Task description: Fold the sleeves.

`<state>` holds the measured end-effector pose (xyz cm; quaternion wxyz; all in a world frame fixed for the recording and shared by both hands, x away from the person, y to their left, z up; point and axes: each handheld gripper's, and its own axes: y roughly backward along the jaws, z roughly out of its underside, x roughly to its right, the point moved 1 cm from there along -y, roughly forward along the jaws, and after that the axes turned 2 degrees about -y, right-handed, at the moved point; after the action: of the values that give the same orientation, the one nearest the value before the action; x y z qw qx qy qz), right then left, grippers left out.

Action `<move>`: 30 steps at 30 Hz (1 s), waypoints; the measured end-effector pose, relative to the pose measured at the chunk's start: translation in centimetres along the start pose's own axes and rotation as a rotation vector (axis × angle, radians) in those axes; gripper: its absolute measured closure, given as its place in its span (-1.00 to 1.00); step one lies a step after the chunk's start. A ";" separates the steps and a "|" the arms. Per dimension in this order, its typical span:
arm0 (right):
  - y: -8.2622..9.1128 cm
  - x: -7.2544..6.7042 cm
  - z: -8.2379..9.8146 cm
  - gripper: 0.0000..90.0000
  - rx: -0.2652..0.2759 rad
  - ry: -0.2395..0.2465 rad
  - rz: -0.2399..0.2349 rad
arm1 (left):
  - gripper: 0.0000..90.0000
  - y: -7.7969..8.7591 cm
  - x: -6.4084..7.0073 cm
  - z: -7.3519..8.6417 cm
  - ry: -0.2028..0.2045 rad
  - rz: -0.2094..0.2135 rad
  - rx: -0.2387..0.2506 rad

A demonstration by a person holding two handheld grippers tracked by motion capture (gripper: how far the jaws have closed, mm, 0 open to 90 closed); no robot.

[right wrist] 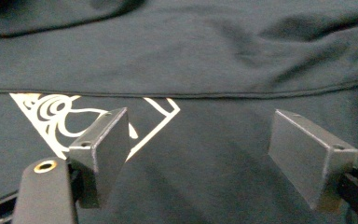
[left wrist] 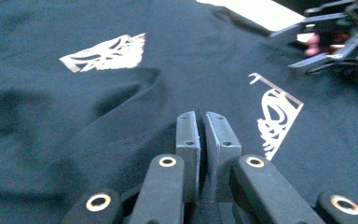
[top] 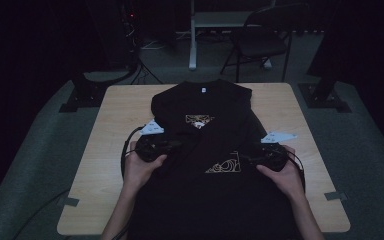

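high view looks down; both tongs views skim the shirt (top: 205, 150) closely.

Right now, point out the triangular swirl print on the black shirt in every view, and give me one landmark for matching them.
High view: the triangular swirl print sits centre, just left of the right tool.
Left gripper view: right of centre, beyond the shut left tool.
Right gripper view: lower left, partly behind the tool's left jaw.
Shared landmark: the black shirt, whose fold edge runs just above the print.

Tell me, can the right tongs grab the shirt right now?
Probably yes. The right tongs stand wide open just over the black shirt, close to its folded edge and the triangle picture. Nothing lies between them and the cloth.
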<state>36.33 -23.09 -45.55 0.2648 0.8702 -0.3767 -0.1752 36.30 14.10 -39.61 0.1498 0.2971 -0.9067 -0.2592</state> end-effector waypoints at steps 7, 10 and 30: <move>-0.4 1.4 -0.3 -0.54 -0.033 0.022 0.047 | 0.90 -2.3 2.4 -1.8 -0.037 0.077 0.006; -0.7 2.1 -0.3 -0.54 -0.055 0.016 0.059 | 0.90 -3.3 3.7 -2.6 -0.061 0.117 0.005; -0.8 3.4 -0.7 -0.55 -0.050 -0.006 0.089 | 0.90 -9.0 11.3 -4.0 -0.167 0.297 -0.041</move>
<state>39.34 -24.91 -45.88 0.2929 0.8451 -0.4114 -0.1754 33.33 -0.64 -40.03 0.1168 0.1344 -0.9444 -0.2765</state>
